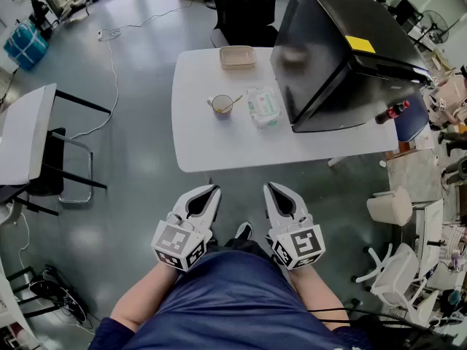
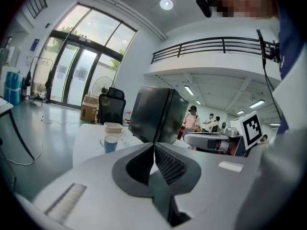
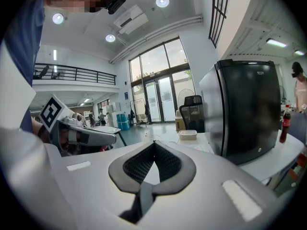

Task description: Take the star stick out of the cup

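Jaws are seen pressed together on the left gripper [image 1: 212, 189] and the right gripper [image 1: 271, 187], with nothing caught between them. Both are held side by side, well short of the cup [image 1: 221, 108], which is set on the white table [image 1: 211, 148]. The star stick [image 1: 233, 102] is propped inside the cup, its long axis slanted so that the upper end is leaned over the rim toward the wet-wipes pack [image 1: 263, 106] just beside the cup. The cup is found almost straight ahead of the left gripper, which is judged the nearer.
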Demonstrator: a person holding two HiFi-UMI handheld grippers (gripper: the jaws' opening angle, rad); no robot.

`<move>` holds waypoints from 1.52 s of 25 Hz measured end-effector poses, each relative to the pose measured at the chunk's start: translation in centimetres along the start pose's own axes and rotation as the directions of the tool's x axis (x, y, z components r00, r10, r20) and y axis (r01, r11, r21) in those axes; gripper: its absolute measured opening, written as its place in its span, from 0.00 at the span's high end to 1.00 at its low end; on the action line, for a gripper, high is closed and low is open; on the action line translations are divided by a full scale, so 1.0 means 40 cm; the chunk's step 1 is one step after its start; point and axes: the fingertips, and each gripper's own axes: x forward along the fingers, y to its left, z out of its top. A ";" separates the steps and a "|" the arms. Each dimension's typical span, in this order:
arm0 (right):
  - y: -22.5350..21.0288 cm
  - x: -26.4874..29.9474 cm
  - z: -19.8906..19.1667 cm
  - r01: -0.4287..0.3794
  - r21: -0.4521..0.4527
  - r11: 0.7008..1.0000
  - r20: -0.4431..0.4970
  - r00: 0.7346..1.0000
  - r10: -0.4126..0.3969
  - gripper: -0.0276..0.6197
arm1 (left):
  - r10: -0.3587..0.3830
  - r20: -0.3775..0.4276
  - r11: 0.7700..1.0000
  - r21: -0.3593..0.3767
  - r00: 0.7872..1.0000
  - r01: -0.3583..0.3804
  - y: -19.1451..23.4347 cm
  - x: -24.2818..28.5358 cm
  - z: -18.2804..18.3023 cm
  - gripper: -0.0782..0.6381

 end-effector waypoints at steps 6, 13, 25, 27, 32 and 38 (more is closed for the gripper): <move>-0.047 -0.054 -0.026 -0.015 0.023 1.000 -0.007 1.000 0.016 0.95 | 0.022 -0.014 1.000 -0.002 1.000 -0.022 -0.067 0.024 -0.025 0.88; -0.094 -0.075 -0.012 -0.071 0.059 0.996 0.051 0.996 0.068 0.95 | 0.101 0.007 0.995 -0.003 0.995 -0.101 -0.086 0.040 -0.010 0.88; -0.137 0.042 0.013 -0.065 0.057 0.996 0.025 0.998 0.063 0.95 | 0.127 -0.025 0.991 -0.032 0.992 -0.128 0.022 0.091 0.002 0.88; -0.144 0.067 0.025 -0.037 0.066 0.997 0.024 0.999 0.036 0.95 | 0.107 -0.026 0.994 -0.032 0.994 -0.108 0.053 0.109 0.023 0.88; -0.161 0.147 0.051 0.031 0.074 0.997 0.004 1.000 -0.031 0.95 | 0.061 -0.015 0.998 -0.028 0.998 -0.062 0.143 0.152 0.083 0.88; -0.165 0.247 0.077 0.101 0.080 0.992 -0.010 0.995 -0.100 0.95 | 0.014 -0.035 1.000 0.019 0.999 -0.014 0.253 0.201 0.114 0.88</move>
